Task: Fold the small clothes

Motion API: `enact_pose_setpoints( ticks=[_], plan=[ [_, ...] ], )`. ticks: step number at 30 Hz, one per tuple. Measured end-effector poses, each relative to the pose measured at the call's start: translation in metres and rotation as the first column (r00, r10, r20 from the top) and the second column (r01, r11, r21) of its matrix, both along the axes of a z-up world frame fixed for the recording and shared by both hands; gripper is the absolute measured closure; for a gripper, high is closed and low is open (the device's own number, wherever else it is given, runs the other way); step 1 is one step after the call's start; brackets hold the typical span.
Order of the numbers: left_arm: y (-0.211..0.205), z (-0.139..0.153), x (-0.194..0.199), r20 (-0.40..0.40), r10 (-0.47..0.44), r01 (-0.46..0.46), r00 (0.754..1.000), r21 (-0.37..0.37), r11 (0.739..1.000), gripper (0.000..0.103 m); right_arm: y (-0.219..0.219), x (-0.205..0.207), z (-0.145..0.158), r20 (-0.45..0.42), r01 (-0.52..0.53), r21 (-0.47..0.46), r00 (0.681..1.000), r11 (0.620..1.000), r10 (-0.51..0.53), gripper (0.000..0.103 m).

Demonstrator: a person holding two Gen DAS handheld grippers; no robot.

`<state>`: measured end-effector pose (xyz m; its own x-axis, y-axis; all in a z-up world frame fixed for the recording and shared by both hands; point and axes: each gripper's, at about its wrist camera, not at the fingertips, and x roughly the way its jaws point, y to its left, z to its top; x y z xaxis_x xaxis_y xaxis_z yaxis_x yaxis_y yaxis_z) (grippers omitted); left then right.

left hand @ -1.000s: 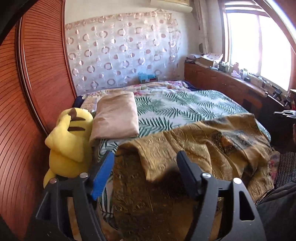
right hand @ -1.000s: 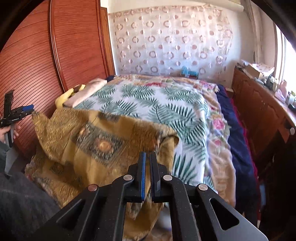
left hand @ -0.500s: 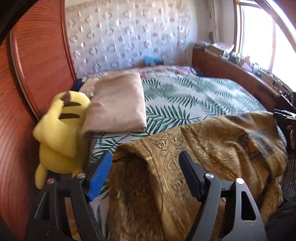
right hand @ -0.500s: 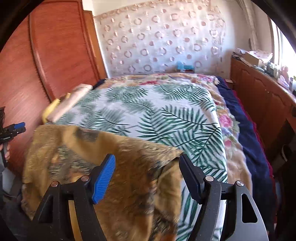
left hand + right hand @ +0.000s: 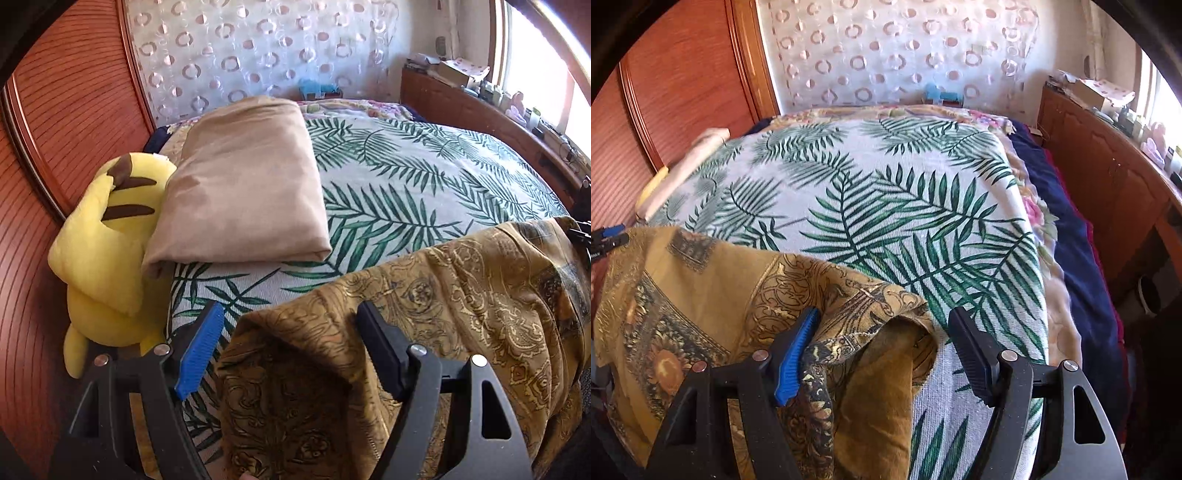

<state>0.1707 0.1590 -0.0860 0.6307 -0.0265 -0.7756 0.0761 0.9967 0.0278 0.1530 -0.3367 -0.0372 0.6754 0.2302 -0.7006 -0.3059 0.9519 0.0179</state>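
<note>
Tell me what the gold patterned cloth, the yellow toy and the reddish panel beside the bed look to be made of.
Gold patterned cloth: thin woven fabric, matt with a faint sheen; it drapes in soft folds over the bed edge.
Yellow toy: plush, fuzzy matt surface with soft, rounded, stuffed shapes.
Reddish panel: looks like varnished wood, ribbed in fine horizontal slats with a slight gloss; it could be veneer.

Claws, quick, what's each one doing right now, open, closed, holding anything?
Left claw: open, gold patterned cloth lies between its fingers, not pinched.
Right claw: just opened, same cloth between, not gripped.
</note>
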Motion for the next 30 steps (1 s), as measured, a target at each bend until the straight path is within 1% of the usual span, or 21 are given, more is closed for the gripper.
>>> enact_pose_setpoints(
  ticks=[4,7,12,15,16,17,18,20,21,22,23,24,26,27,30],
  plan=[
    [0.002,-0.010,0.004,-0.033,0.005,-0.006,0.999,-0.024,1.000,0.027,0.003,0.002,-0.004,0.019,0.000,-0.017,1.000,1.000,0.001,0.029],
    [0.007,-0.014,0.006,-0.040,0.015,-0.018,0.999,-0.070,0.997,0.026,0.002,-0.002,-0.005,0.030,-0.001,-0.019,1.000,1.000,0.002,0.028],
    [0.005,-0.014,0.006,-0.047,0.008,-0.011,0.999,-0.062,0.998,0.026,0.001,-0.003,-0.008,0.034,-0.006,-0.021,0.999,1.000,0.007,0.028],
    [0.005,-0.015,0.004,-0.038,-0.002,0.000,0.999,-0.060,0.998,0.027,0.001,-0.004,-0.008,0.036,-0.005,-0.020,0.999,1.000,0.005,0.028],
    [0.005,-0.015,0.003,-0.032,-0.010,0.008,0.999,-0.060,0.998,0.031,0.001,-0.003,-0.008,0.037,-0.003,-0.023,0.999,1.000,0.004,0.028],
    [0.004,-0.014,0.000,-0.019,-0.028,0.027,0.999,-0.065,0.998,0.038,0.002,-0.004,-0.008,0.038,-0.002,-0.027,0.999,1.000,0.003,0.029],
    [0.002,-0.014,-0.002,-0.009,-0.045,0.045,0.999,-0.065,0.997,0.043,0.003,-0.004,-0.008,0.040,-0.013,-0.025,0.999,1.000,0.014,0.036],
    [-0.001,-0.013,-0.006,0.002,-0.081,0.081,0.997,-0.068,0.994,0.060,0.006,-0.007,-0.007,0.043,-0.030,-0.031,0.999,0.999,0.031,0.045],
    [-0.001,-0.013,-0.008,0.004,-0.089,0.089,0.996,-0.077,0.993,0.066,0.007,-0.008,-0.006,0.040,-0.031,-0.028,0.999,0.999,0.032,0.052],
    [-0.001,-0.012,-0.009,0.007,-0.093,0.093,0.996,-0.082,0.992,0.072,0.008,-0.009,-0.005,0.035,-0.031,-0.022,0.999,0.999,0.032,0.056],
    [-0.002,-0.011,-0.011,0.014,-0.095,0.096,0.995,-0.084,0.992,0.082,0.008,-0.010,-0.005,0.029,-0.035,-0.012,0.999,0.999,0.035,0.067],
    [-0.003,-0.009,-0.014,0.018,-0.103,0.105,0.994,-0.096,0.990,0.087,0.008,-0.011,-0.004,0.016,-0.050,0.010,0.999,0.999,0.050,0.081],
    [-0.005,-0.005,-0.020,0.042,-0.098,0.102,0.994,-0.095,0.990,0.092,0.010,-0.016,-0.002,0.007,-0.059,0.029,0.998,0.998,0.059,0.090],
    [-0.006,-0.001,-0.025,0.062,-0.094,0.100,0.994,-0.102,0.990,0.093,0.010,-0.019,0.000,0.013,-0.061,0.036,0.998,0.997,0.060,0.093],
    [-0.008,0.019,-0.047,0.141,-0.076,0.099,0.987,-0.159,0.982,0.094,0.004,-0.038,0.017,0.061,-0.053,0.085,0.997,0.995,0.048,0.094]
  ],
)
